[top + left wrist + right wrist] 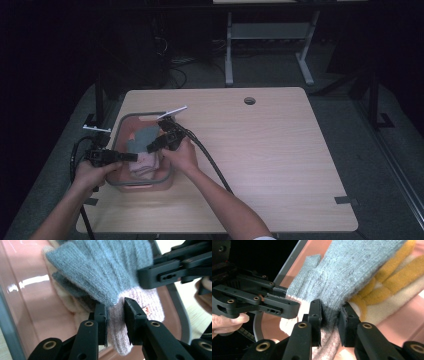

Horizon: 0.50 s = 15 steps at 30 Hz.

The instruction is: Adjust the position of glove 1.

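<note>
Dim lab: bare test table (280, 150), floor cables (175, 70)

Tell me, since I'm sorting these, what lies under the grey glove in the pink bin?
Under the grey glove lies a cream glove with yellow fingers, inside the pink bin. Whatever lies deeper is covered.

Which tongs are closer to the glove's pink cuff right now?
Left. The left tongs are clamped on the pink cuff of the grey glove; the right tongs pinch the grey knit just above it.
</note>
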Available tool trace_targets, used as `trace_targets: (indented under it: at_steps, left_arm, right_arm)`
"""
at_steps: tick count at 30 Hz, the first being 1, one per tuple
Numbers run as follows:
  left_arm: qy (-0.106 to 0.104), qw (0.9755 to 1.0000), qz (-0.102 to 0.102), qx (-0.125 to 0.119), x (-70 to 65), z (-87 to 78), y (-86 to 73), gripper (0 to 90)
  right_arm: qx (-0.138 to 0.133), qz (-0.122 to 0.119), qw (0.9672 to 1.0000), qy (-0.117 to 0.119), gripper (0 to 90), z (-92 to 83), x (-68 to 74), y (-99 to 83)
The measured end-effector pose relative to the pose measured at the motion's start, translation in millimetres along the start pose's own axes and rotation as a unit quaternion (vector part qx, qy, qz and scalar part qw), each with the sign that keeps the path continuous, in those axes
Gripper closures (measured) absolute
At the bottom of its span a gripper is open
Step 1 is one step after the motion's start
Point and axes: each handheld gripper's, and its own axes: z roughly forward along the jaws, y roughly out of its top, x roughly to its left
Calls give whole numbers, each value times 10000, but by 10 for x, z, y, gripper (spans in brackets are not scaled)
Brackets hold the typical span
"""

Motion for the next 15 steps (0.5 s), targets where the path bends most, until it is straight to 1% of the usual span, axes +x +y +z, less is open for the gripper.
trace_targets:
  at_steps: [2,6,11,13,14,15]
  left_arm:
    - [61,9999,92,60,-6,19,2,718]
    - [177,9997,139,137,-35,59,4,700]
    - [217,9996,126,139,-45,82,3,676]
    - [220,9994,205,191,-41,84,10,668]
    - [221,9995,156,149,-49,88,12,663]
    - [225,9995,155,151,-50,85,13,654]
  right_arm:
    - [-1,-51,10000,-56,708,-13,15,7]
    - [12,-144,9998,-162,679,-63,26,5]
    - [-92,-95,9998,-153,669,-181,-14,7]
    - [-107,-82,9998,-130,669,-216,-29,-1]
    - [-120,-78,9998,-126,668,-232,-32,-7]
    - [-127,-50,9998,-116,668,-252,-35,-13]
